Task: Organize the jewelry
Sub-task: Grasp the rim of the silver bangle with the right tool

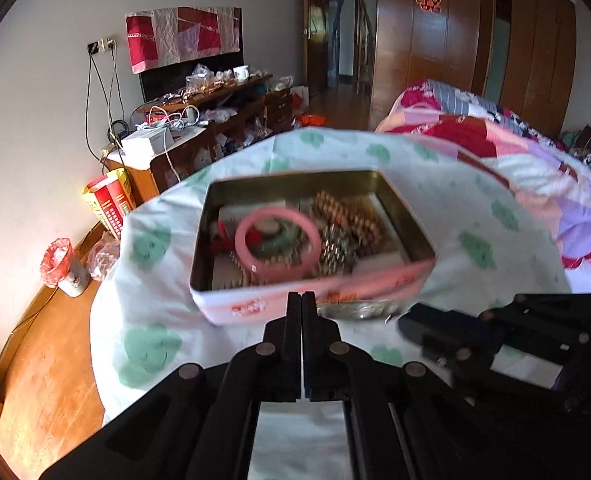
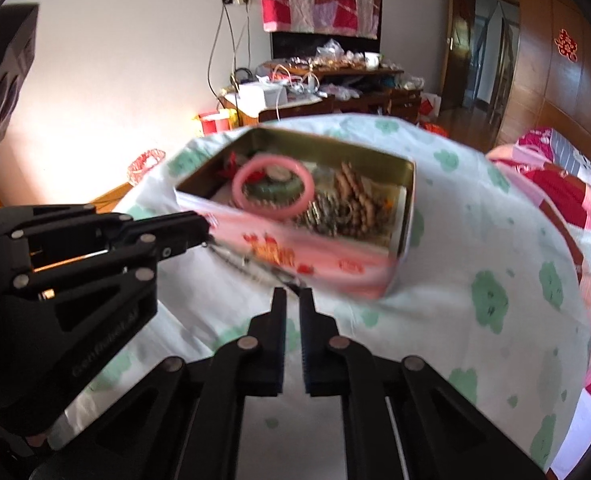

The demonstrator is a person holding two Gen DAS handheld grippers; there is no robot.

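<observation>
Nearest, the left gripper (image 1: 301, 295) has its jaws pressed together with nothing visible between them, parked just short of the tin's near wall. In the right wrist view the right gripper (image 2: 291, 291) has its jaws nearly together on a thin chain (image 2: 251, 262) that trails off toward 10 o'clock along the sheet (image 2: 475, 320); whether they truly pinch it is blurred, but the pose suggests lifting it toward the tin. The left gripper reaches in from 9 o'clock, tip beside the chain, likely to steady it.

Beyond, the tin (image 2: 409, 200) sits lidless on the bed so pieces drop straight in. Inside lie a pink bangle (image 2: 273, 190) at 11 o'clock, over green beads, and brown beads (image 2: 355, 196) toward 1 o'clock.
</observation>
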